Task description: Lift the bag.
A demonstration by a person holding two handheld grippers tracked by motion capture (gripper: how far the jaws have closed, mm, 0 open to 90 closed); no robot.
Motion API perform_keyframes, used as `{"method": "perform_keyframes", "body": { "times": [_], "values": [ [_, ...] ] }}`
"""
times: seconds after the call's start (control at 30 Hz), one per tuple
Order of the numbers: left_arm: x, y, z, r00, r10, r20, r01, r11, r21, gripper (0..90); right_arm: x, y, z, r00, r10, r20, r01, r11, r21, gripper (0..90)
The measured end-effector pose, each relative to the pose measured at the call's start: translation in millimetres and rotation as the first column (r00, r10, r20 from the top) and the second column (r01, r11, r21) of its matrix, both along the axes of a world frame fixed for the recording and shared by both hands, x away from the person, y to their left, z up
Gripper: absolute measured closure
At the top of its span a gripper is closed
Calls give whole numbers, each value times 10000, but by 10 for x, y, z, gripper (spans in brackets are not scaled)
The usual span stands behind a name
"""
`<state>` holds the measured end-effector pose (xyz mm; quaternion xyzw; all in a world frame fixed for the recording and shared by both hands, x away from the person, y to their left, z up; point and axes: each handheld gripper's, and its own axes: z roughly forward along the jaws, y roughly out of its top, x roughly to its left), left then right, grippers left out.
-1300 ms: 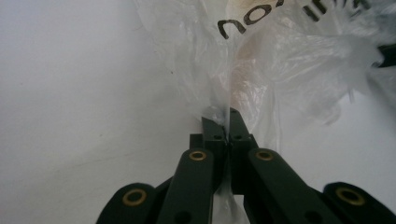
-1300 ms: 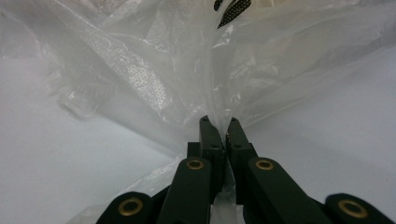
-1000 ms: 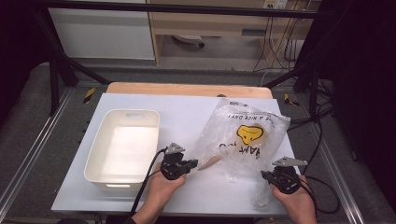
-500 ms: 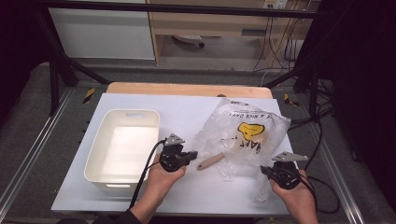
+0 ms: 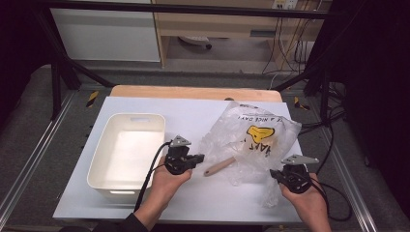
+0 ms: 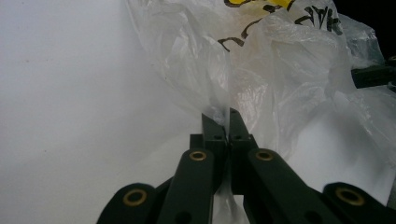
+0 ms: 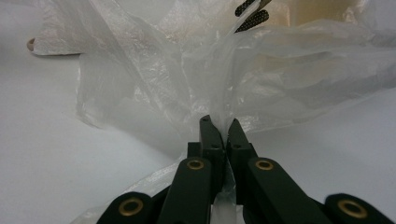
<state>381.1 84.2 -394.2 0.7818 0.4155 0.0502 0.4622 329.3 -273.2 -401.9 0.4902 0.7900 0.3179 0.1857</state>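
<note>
- So both grippers are pinching the clear plastic bag [image 5: 251,145] at once: the left gripper [image 5: 199,158] is clamping a fold of film at the bag's left edge, the right gripper [image 5: 276,175] is clamping the corner nearest the person on the right side.
- In the left gripper view the jaws are sitting pressed together with a thin twist of bag [image 6: 280,74] between them, and the right gripper view is showing the same thing, film [image 7: 196,70] bunched up between closed jaws.
- The bag is lying crumpled on the right half of the white table [image 5: 193,111], and it looks like it's being lifted a bit at the two pinched spots.
- A wooden handle [image 5: 220,167] is sticking out of the bag's open side, between the two grippers, resting on the table.
- Something pale and yellowish is showing through the film deeper in the bag, can't tell what it is.
- The white bin [image 5: 126,150] is sitting just left of the left gripper with nothing in it.
- My read: the grip part is done, the emptying is only starting. Getting the stuff out of the bag and presumably over to the bin is all still to do.
- Count: one bag, one bin, one wooden handle visible, two grippers, both gripping.
</note>
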Motion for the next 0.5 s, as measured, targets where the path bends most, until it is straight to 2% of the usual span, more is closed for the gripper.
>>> {"method": "perform_keyframes", "body": {
  "times": [0.5],
  "values": [
    [44,35,71,9998,36,199,-39,9998,181,900,19,23,3,10000,92,-8,-92,10000,-28,900]
  ]
}}
